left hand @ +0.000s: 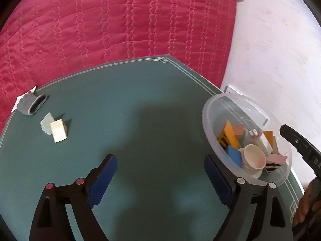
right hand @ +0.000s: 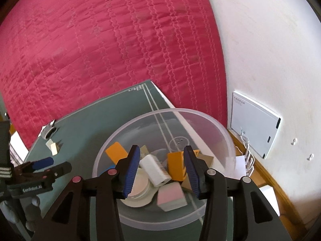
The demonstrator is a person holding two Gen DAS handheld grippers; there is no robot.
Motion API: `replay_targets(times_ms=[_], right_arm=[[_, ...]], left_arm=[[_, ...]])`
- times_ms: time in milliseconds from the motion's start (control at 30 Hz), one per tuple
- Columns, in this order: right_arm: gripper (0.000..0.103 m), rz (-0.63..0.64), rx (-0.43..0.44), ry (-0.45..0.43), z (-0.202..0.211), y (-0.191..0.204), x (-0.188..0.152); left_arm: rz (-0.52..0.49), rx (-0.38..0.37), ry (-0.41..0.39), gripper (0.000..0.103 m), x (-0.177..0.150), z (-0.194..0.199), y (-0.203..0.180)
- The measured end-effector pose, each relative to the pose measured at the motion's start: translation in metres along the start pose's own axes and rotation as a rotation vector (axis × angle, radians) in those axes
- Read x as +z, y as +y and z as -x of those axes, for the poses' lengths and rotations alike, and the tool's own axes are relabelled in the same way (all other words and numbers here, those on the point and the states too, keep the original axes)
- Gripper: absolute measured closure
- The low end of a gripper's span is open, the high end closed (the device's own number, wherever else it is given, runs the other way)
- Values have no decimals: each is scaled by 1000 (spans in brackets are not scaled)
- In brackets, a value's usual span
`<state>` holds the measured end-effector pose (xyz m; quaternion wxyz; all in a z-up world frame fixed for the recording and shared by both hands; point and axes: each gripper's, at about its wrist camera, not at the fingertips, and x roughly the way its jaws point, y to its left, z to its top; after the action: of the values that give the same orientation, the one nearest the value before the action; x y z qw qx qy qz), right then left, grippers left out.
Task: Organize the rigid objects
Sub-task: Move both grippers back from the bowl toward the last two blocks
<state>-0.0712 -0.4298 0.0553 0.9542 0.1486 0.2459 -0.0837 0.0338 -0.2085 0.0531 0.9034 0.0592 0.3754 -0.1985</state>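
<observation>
A clear plastic bowl (left hand: pixel 208 110) stands at the right edge of the green table (left hand: pixel 140 104). It holds several blocks, small cream dishes (left hand: pixel 254 156) and a white box (right hand: pixel 155 168). My left gripper (left hand: pixel 160 172) is open and empty above the table's middle. A cream wooden block (left hand: pixel 58 133) and a pale green block (left hand: pixel 47 123) lie far left, beside a grey cup (left hand: pixel 32 104) on its side. My right gripper (right hand: pixel 162 164) is open and empty, hovering over the bowl (right hand: pixel 220 132), with the white box between its jaws' line of sight.
A red quilted bed (left hand: pixel 120 20) lies beyond the table. A white wall (right hand: pixel 270 50) with a white panel (right hand: pixel 252 124) is on the right. The left gripper also shows in the right wrist view (right hand: pixel 43 163).
</observation>
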Motion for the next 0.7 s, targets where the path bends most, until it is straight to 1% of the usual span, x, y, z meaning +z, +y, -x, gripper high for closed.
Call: replay_targets(times_ms=[200, 333, 500, 700], right_arm=[[51, 68, 20, -16, 6, 20, -4], [41, 119, 66, -15, 8, 39, -9], [40, 160, 103, 7, 6, 57, -14], [40, 187, 130, 32, 2, 72, -21]], left_arm=[[22, 50, 5, 8, -4, 3, 21], [42, 86, 5, 6, -7, 5, 38], [85, 128, 7, 5, -12, 9, 61], [126, 161, 11, 5, -14, 11, 80]])
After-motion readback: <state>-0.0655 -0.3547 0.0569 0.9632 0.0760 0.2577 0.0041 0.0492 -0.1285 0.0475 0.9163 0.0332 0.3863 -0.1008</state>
